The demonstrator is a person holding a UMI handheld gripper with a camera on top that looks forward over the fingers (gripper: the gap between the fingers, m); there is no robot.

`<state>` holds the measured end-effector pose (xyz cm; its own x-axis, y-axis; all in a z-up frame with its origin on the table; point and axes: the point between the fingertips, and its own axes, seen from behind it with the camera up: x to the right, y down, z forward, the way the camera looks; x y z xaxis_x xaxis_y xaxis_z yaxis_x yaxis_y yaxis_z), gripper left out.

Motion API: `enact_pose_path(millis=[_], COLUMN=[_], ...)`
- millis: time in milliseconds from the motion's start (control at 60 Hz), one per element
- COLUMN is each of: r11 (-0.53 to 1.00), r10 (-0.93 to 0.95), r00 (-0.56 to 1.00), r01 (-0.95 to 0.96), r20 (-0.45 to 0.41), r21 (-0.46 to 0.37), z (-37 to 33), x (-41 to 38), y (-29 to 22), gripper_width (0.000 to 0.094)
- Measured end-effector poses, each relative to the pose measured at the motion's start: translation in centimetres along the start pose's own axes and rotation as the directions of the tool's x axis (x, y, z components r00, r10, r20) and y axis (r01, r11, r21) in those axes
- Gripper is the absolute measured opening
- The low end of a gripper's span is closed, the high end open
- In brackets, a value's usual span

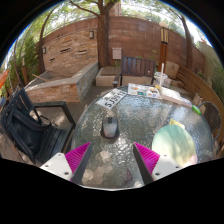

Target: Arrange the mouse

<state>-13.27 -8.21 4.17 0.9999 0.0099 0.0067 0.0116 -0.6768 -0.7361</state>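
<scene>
glass table (140,120), mouse (109,128) beyond open claw (113,158)

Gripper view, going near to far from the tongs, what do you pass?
Open tongs → mouse → keyboard → tree trunk.

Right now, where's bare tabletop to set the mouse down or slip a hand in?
Free: the glass table just ahead of the open fingers, between them and the mouse, and the stretch beside the mouse toward the black bag. Crowded: the far edge with papers, and the side by the pale green object.
</scene>
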Motion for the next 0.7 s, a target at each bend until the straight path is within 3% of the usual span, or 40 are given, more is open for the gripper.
enact_pose_path(millis=[233, 350, 433, 600, 700], r11=[1.000, 0.999, 1.000, 0.999, 1.000], r10=[0.002, -0.001, -0.014, -0.027, -0.021], r00=[1.000, 1.000, 1.000, 1.000, 0.997], r01=[-0.002, 0.001, 0.014, 0.028, 0.021], r20=[-0.016, -0.012, -0.003, 0.014, 0.071], r21=[-0.014, -0.046, -0.024, -0.036, 0.011], z=[10.5, 12.6, 12.5, 11.8, 9.3], x=[-1.0, -0.9, -1.1, -1.2, -2.0], y=[-3.4, -2.9, -3.3, -3.2, -5.6], gripper_width=[0.0812, 0.0632, 0.0507, 0.0386, 0.0362])
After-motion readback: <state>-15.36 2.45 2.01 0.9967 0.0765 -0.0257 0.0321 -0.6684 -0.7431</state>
